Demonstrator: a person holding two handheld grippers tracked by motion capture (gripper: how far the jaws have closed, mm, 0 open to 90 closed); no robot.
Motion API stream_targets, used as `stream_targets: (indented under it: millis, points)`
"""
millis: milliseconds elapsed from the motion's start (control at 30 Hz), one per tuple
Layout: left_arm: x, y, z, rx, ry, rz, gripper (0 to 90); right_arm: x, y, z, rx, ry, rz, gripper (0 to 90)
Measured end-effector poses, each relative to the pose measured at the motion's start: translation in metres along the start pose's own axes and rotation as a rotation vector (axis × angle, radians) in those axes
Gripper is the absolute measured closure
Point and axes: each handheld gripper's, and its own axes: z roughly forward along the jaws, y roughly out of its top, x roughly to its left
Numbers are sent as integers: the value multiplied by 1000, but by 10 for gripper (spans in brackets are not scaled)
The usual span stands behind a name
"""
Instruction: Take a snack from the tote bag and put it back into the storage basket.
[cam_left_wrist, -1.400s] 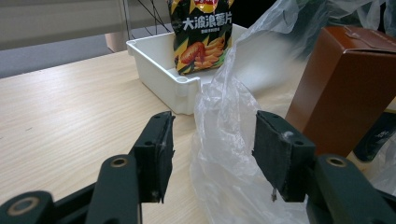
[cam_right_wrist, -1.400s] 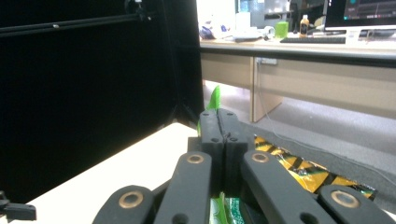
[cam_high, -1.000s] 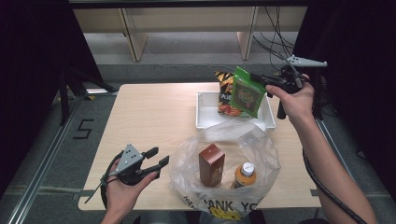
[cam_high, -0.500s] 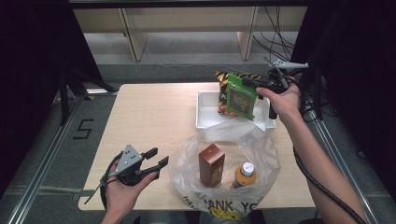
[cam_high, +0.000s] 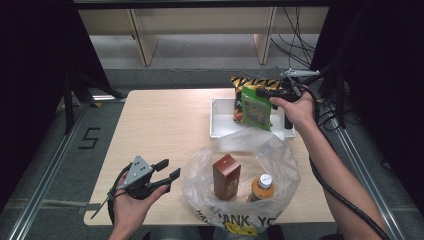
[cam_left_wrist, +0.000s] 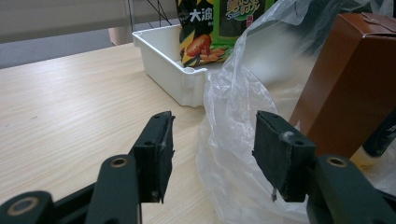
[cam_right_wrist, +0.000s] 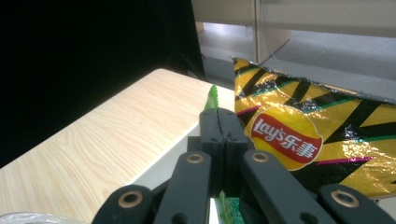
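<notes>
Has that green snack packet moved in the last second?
Yes. The green snack packet, pinched in the right tool, has sunk and shifted leftward over the white tray, now hanging in front of the yellow chip bag.

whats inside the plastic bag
A brown box and a bottle with a white cap stand inside the plastic bag. The crumpled plastic hides their bases and whatever lies underneath.

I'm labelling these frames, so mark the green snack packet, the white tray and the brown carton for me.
green snack packet (cam_high: 256, 110), high view, middle of its printed front.
white tray (cam_high: 216, 120), high view, its left wall.
brown carton (cam_high: 226, 175), high view, front face, inside the plastic bag.
</notes>
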Motion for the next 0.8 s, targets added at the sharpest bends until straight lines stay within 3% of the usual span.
stream_targets:
  millis: [67,100,167,267,300,333,400,500,533,667,700,733,800]
  points:
    - [0,0,0,0,0,0,469,0,-1,3,8,4,12,900]
    - [0,0,0,0,0,-1,469,-2,-2,3,10,1,-6,900]
    - [0,0,0,-1,0,-2,469,-1,-3,6,16,1,36,900]
    - [0,0,0,1,1,0,468,-4,-6,10,26,-5,23,900]
    - [0,-1,0,2,0,1,468,-7,-7,11,22,-12,-20,900]
    - [0,-1,0,2,0,1,468,-4,-8,11,42,7,37,900]
    - [0,-1,0,2,1,2,468,-6,-10,14,40,0,35,900]
    - [0,-1,-1,1,2,-1,468,-10,-13,18,43,-14,-7,900]
    - [0,-1,-1,1,1,-1,468,-10,-13,19,57,2,15,900]
    - [0,-2,0,1,-4,-5,467,-11,-14,23,53,-18,4,900]
    - [0,-3,1,1,-2,-7,468,-11,-15,24,52,7,5,900]
    - [-1,-3,1,5,0,-6,467,-9,-15,24,65,1,46,900]
    - [-1,-3,1,6,-4,-2,467,-11,-16,26,70,-1,29,900]
